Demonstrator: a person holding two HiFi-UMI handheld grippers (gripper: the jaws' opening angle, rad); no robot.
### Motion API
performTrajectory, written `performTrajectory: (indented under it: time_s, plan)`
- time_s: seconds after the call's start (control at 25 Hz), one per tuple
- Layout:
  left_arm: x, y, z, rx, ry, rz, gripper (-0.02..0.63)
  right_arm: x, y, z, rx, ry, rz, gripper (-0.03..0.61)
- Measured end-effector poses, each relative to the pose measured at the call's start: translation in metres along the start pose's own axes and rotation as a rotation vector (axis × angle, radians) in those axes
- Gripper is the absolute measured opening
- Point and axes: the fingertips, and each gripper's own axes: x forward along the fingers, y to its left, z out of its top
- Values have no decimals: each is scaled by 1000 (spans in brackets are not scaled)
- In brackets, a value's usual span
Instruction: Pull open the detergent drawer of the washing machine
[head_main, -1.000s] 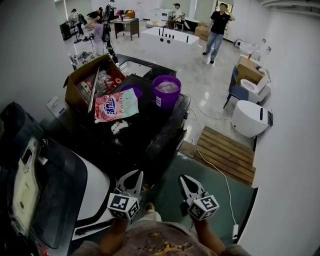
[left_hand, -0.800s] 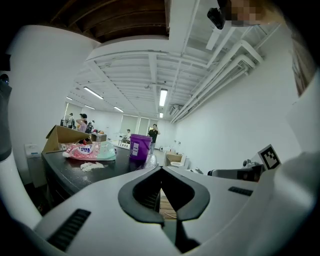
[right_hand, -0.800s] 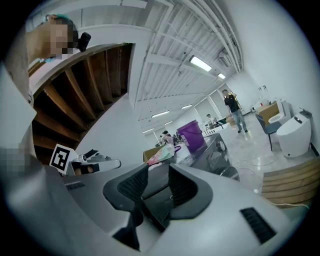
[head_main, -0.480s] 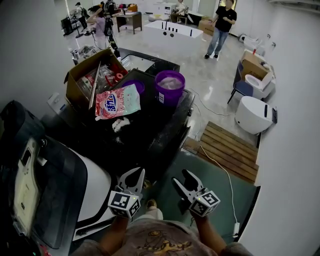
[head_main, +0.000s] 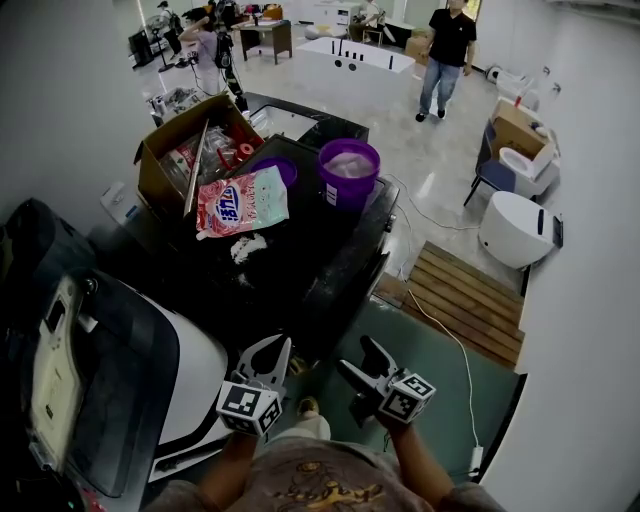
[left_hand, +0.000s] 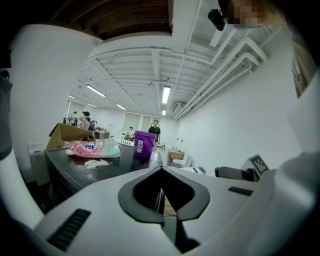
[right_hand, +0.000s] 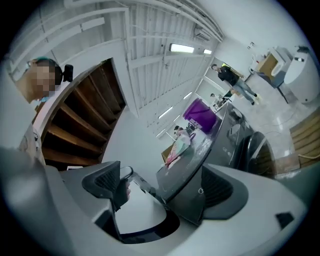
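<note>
Two hand-held claws hover low in front of a dark grey front-loading washing machine (head_main: 345, 262) with a round door, which sits under a black table (head_main: 300, 275). The detergent drawer cannot be told apart on the machine's dark front panel in any view.

The left claw (head_main: 272, 350) is closed tip to tip with nothing in it. The right claw (head_main: 356, 357), tilted onto its side, is opening. Its jaws stand wide apart and touch nothing, and the machine's upper corner shows between them.

On the table lies a pink-and-teal plastic detergent bag (head_main: 238, 203) with blue lettering too small to read. A patch of loose white powder (head_main: 247, 247) lies just beside it. A purple plastic bucket (head_main: 348, 172) carries a white label, also unreadable, and holds something pale. An open brown cardboard box (head_main: 165, 165) at the far left holds red-and-white packets. A smaller purple tub (head_main: 272, 172) stands between box and bucket, its contents not visible.
</note>
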Motion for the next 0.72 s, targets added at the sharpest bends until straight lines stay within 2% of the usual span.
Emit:
performTrajectory:
  time_s: [0.36,0.64,0.72]
  plan:
    - [4,13,-6,7,26,6,21,27,-46,-32,195,41,43,503]
    - [11,23,-20,5,69,5,21,60,-71,-35,287,-14,131,503]
    - [14,27,-23,2,79,3,21,67,-82,-39,306,-28,126,503]
